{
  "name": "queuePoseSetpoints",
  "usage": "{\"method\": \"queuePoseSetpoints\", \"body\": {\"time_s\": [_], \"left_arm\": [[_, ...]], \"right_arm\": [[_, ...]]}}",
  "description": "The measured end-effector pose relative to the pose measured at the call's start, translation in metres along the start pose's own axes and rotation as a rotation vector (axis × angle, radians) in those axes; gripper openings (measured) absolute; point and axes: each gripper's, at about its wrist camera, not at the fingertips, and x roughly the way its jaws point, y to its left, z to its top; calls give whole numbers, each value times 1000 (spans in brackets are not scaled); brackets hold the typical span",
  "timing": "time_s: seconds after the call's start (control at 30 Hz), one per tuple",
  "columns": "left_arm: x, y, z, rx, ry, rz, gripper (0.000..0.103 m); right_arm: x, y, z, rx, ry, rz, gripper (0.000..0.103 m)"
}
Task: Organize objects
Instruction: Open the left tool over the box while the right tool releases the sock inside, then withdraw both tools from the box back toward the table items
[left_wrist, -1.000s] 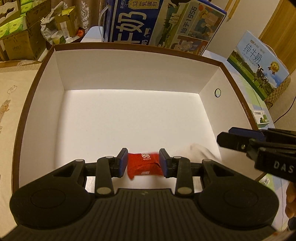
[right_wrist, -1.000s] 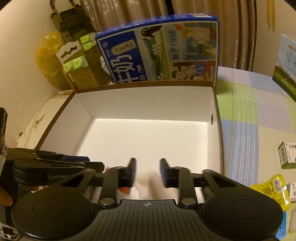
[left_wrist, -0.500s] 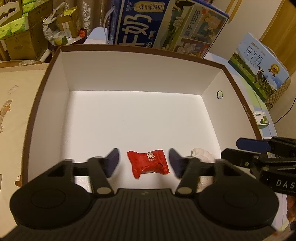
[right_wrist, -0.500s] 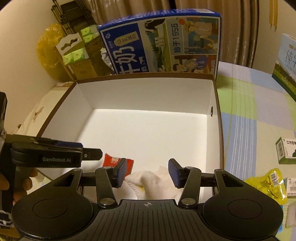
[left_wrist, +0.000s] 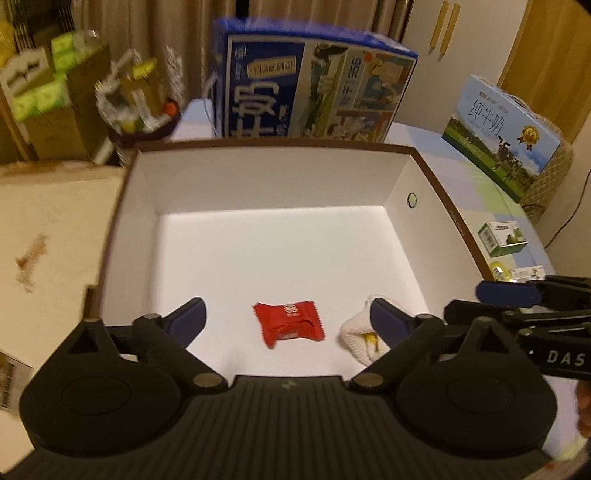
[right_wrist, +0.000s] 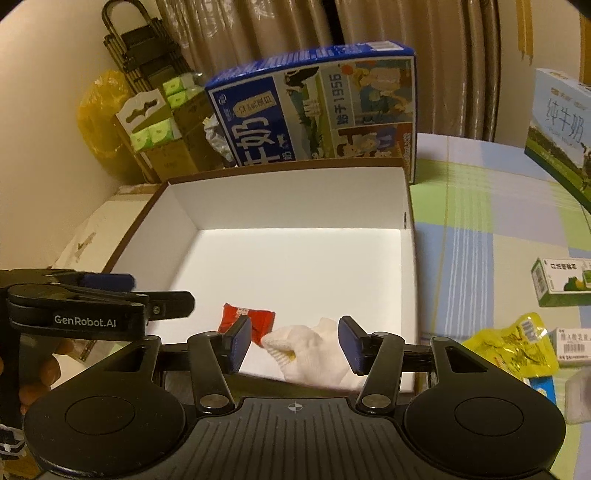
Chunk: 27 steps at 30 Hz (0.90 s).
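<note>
Lying in the white box (left_wrist: 273, 173): crinkly red wrapper (left_wrist: 289, 324), knit glove (right_wrist: 317, 347); both tools spread.

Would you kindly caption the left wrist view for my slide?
Open left gripper above a red candy lying beside a white cloth in a white box.

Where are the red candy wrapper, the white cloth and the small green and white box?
red candy wrapper (left_wrist: 288, 325), left wrist view, centre of the packet.
white cloth (right_wrist: 317, 345), right wrist view, middle of the bundle.
small green and white box (right_wrist: 563, 282), right wrist view, its front face.
</note>
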Motion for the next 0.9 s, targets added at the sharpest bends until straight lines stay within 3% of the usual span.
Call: {"method": "queuePoseSetpoints", "body": {"time_s": [0.27,0.63,0.8,0.9], "left_arm": [[-34,-22,-21,1,-30,45,102],[-56,-62,-52,-43,2,37,102],[-54,-96,-65,-14,27,-22,102],[-48,-119,-71,9,47,-47,102]], "right_arm": [[-37,-3,-19,-18,-29,-54,50],[-89,-45,-44,84,-58,79,51],[-109,-70,-60,113,-43,102,73],[-119,-86,-71,116,-25,89,74]]}}
